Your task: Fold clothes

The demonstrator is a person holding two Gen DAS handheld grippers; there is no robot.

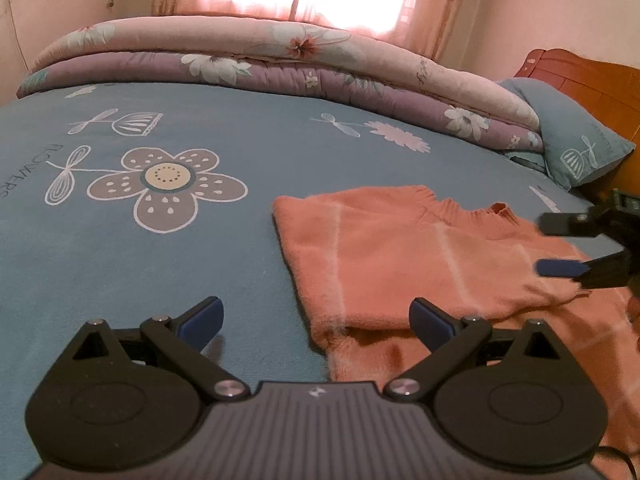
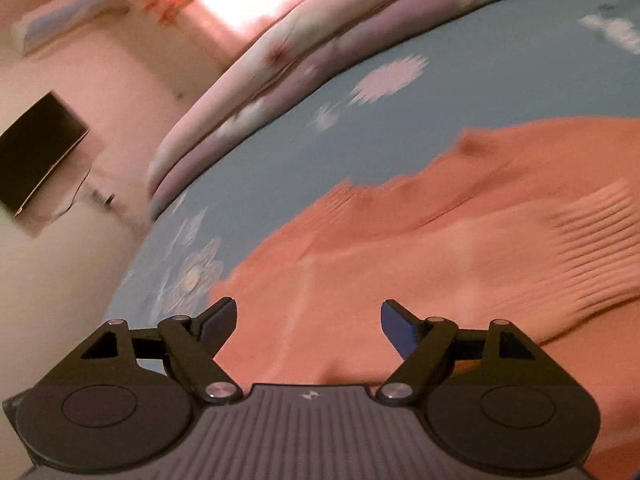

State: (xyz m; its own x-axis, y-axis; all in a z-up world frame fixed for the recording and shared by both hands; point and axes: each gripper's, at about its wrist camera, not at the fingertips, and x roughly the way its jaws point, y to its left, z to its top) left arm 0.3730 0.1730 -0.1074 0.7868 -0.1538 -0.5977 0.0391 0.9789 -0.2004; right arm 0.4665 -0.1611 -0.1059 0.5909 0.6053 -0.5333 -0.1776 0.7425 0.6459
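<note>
- The sweater (image 1: pixel 404 256) is salmon-orange and fuzzy, crossed by pale lines, with a ribbed collar; one side is folded over the body.
- It lies on the blue flowered sheet (image 1: pixel 120 240), toward the bed's pillow end, well clear of the rolled quilt (image 1: pixel 240 64).
- The left gripper (image 1: pixel 316 320) is spread wide, grasping nothing, over the sweater's edge.
- The right gripper (image 2: pixel 306 322) gapes over the sweater, empty.
</note>
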